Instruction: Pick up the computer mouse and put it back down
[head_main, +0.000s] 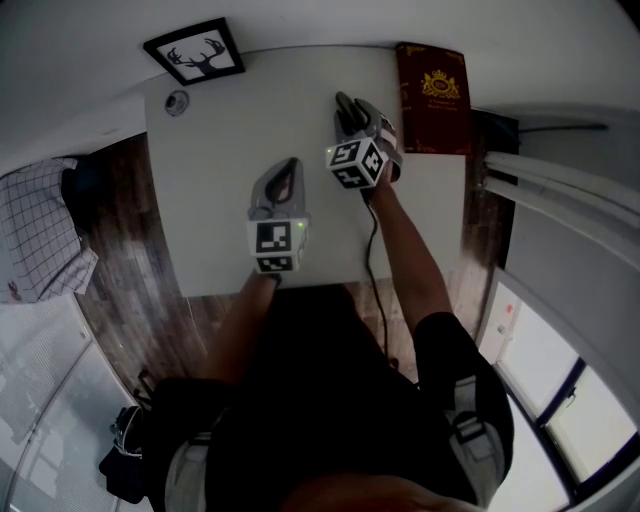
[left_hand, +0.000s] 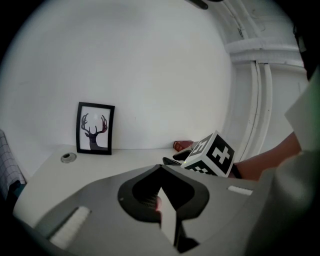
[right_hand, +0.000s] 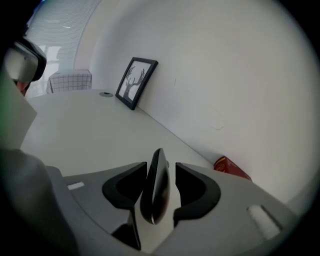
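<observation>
Your grey right gripper (right_hand: 161, 166) is hanging, jaws parted loosely around the slim glossy black computer mouse (right_hand: 155, 192), edge-up over the smooth white table (head_main: 230, 120); left gripper (left_hand: 160, 170) is hovering pinched together, empty.

White rect. table (head_main: 230, 140), plain top, far edge against a white wall, standing on dark wood floor (head_main: 125, 290).

On it:
- Black-framed deer pic (head_main: 194, 51), upper left corner of head view. It stands upright w/ its back at the wall.
- Small round metal fitting (head_main: 177, 101) just below the pic, near the table's left edge, apart from the frame.
- Red book w/ gold crest (head_main: 433, 98) flat in the upper right corner, by the wall and along the table's right edge.
- Dark computer mouse (head_main: 345, 108) upper centre, left of the book and well apart from the pic. It is tipped up on its edge; can't tell if it touches the top.

Rest of the top is bare white.
</observation>
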